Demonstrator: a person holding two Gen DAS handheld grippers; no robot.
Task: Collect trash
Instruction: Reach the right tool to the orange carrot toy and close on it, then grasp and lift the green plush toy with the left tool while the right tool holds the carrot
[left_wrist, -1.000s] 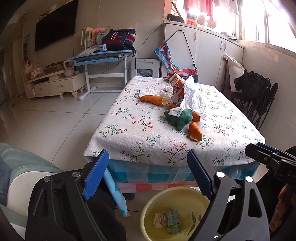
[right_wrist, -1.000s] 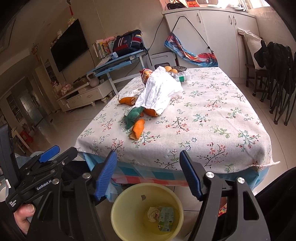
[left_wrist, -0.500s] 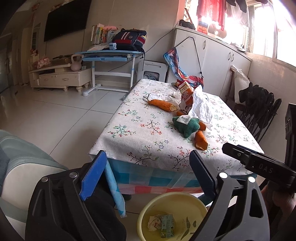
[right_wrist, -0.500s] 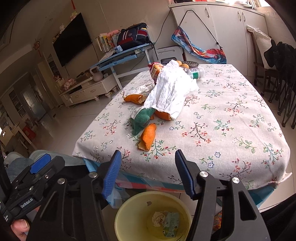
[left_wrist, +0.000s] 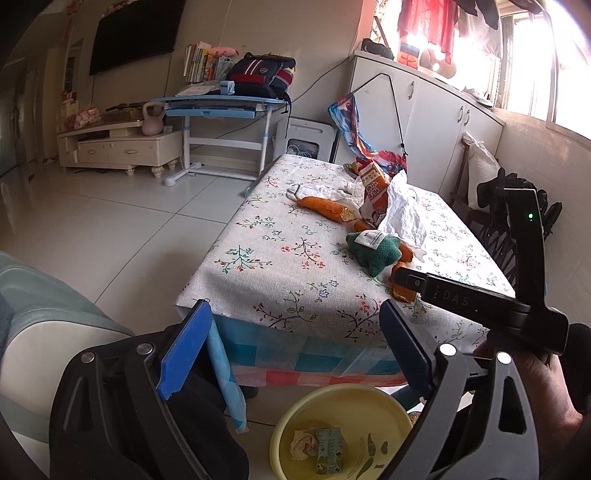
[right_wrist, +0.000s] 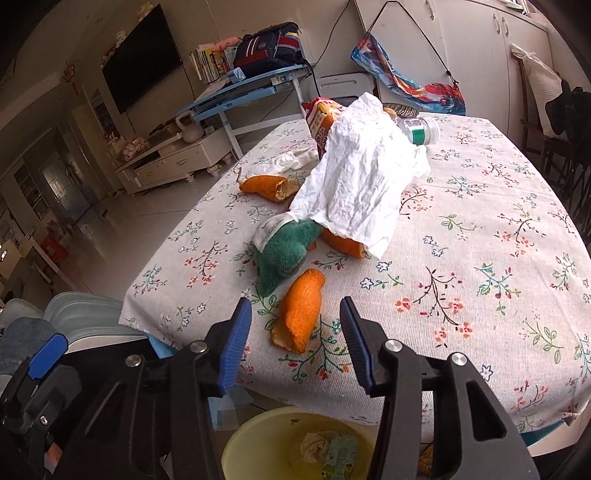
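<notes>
- While both grippers sit low at the near edge of the bench (right_wrist: 461, 280), the right gripper (right_wrist: 295, 332) is released, jaws spread wide, nothing between them.
- Nearest orange peel (right_wrist: 301, 308) lies on the cloth straight ahead of the right gripper, in line with the gap between its jaws; not touching either jaw.
- Peel's long axis runs roughly fore-and-aft, tilted slightly right at the far end, so the jaws would close across its short width.
- Right hand is clearly the nearer; in the left wrist view the right tool's body crosses in front of that peel.
- Left gripper (left_wrist: 291, 354) is also released and empty, held back off the bench edge, above the yellow bin (left_wrist: 388, 410).
- Bin stands on the floor below the bench edge; crumpled paper (left_wrist: 303, 439) and a small carton (left_wrist: 328, 448) lie inside.
- Further trash behind: green plush scrap (right_wrist: 284, 254), white wrapper (right_wrist: 362, 184), second peel (right_wrist: 266, 186), snack bag (right_wrist: 321, 122).
- Judgement: next move is a short forward reach with the right hand.
</notes>
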